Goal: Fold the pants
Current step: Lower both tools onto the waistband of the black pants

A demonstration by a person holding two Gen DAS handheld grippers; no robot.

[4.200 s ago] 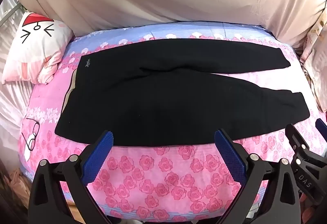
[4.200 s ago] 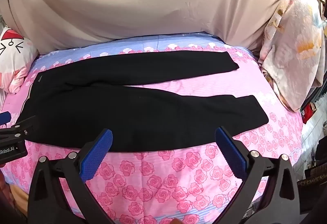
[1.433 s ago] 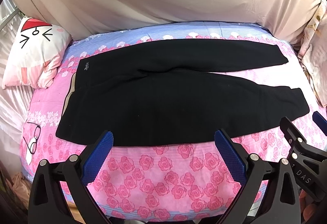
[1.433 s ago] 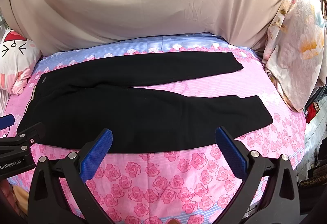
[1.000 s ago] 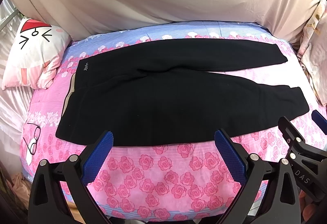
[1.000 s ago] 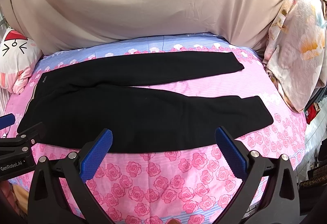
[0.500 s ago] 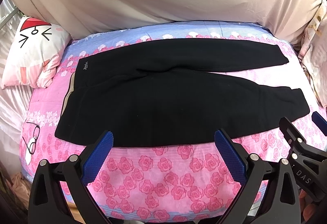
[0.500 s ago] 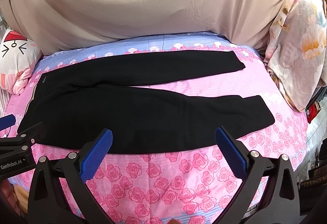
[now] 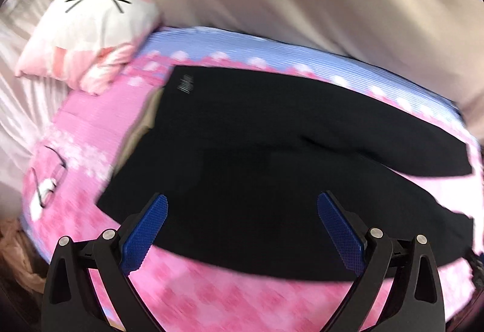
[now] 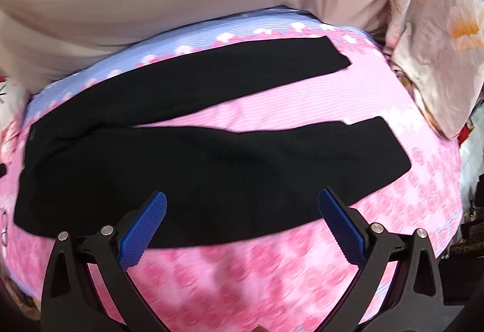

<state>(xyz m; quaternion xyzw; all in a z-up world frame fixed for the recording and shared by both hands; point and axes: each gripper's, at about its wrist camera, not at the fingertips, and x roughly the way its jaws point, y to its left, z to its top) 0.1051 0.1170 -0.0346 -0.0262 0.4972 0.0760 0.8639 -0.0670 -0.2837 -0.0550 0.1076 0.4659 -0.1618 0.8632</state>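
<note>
Presently the black pants [image 9: 272,156] lie flat and unfolded on the pink rose bedsheet [image 10: 242,277], legs spread; left gripper [image 9: 242,229] and right gripper [image 10: 242,226] hover above the near edge, jaws wide apart, empty

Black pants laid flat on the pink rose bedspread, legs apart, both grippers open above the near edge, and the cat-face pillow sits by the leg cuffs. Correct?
Not quite. The cat-face pillow sits by the waistband end of the pants, as the left wrist view shows. The rest holds: legs apart, left gripper and right gripper open.
</note>
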